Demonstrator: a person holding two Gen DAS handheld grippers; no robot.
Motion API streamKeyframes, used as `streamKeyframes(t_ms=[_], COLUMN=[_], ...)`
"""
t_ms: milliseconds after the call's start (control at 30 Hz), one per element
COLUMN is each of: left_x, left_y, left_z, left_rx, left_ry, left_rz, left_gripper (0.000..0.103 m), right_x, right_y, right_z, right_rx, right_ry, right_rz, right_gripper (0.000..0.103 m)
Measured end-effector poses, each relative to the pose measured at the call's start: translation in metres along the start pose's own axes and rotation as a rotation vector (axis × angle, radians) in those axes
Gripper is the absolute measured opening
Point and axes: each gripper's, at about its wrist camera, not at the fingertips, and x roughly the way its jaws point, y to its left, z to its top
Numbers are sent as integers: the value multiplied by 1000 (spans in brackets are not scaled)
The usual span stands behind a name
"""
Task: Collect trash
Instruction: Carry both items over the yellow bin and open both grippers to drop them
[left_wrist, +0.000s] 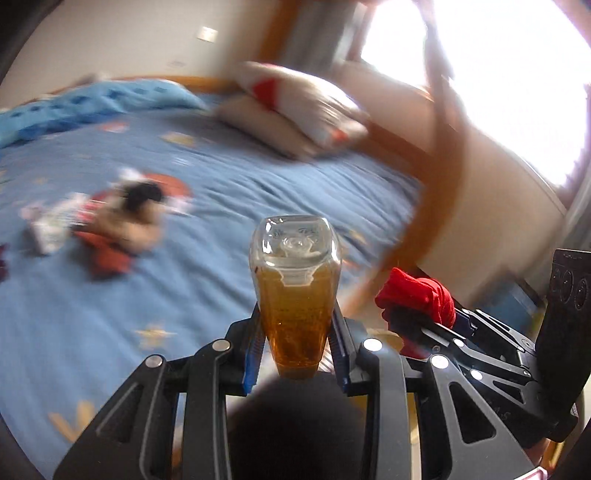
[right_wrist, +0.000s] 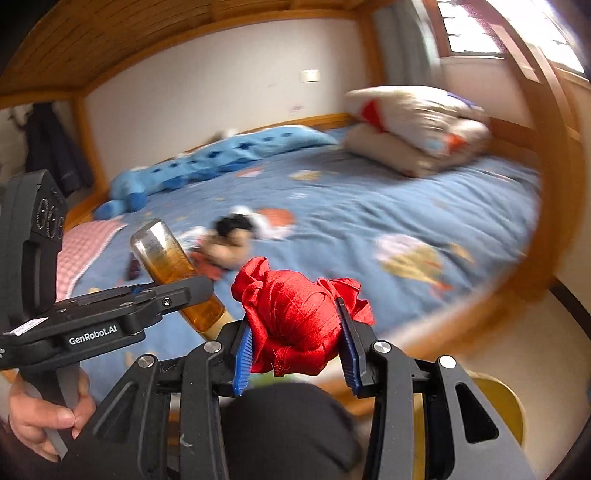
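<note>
My left gripper (left_wrist: 297, 332) is shut on a clear plastic bottle (left_wrist: 293, 291) half full of amber liquid, its base pointing away from me; the bottle also shows in the right wrist view (right_wrist: 173, 266), held by the left gripper (right_wrist: 177, 291). My right gripper (right_wrist: 295, 334) is shut on a crumpled red bag (right_wrist: 295, 317), which also shows in the left wrist view (left_wrist: 417, 295). Both are held above the bed's near edge. More trash lies on the blue bedsheet (left_wrist: 229, 206): a blurred pile of wrappers and dark scraps (left_wrist: 122, 218), also in the right wrist view (right_wrist: 232, 240).
A folded beige quilt (left_wrist: 295, 110) sits at the bed's far end. A blue blanket (left_wrist: 85, 107) lies along the wall. A wooden bunk post (left_wrist: 439, 177) stands at the bed's right side. A pink cloth (right_wrist: 88, 247) lies at left. A yellow rim (right_wrist: 506, 402) shows below right.
</note>
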Motion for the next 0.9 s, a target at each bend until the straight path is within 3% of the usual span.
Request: streamKeyframes(t_ms=[167, 400, 533, 800, 833, 900], left_x=[51, 110, 133, 160, 162, 165], left_y=[-65, -130, -149, -159, -160, -160], left_z=[-28, -79, -99, -102, -102, -102], left_rx=[85, 187, 210, 239, 238, 243], left_ry=[121, 274, 336, 373, 375, 377], left_rz=[-115, -183, -191, -172, -172, -169], left_gripper=[32, 32, 32, 32, 34, 69], right_x=[-42, -70, -70, -59, -57, -55], right_y=[-61, -125, -140, -157, -159, -161], right_z=[-44, -113, -130, -132, -133, -134], right_rx=[89, 228, 262, 282, 285, 291], right_ry=[29, 99, 129, 150, 153, 159], right_rz=[-145, -277, -285, -295, -295, -290], right_gripper=[39, 39, 39, 39, 39, 39])
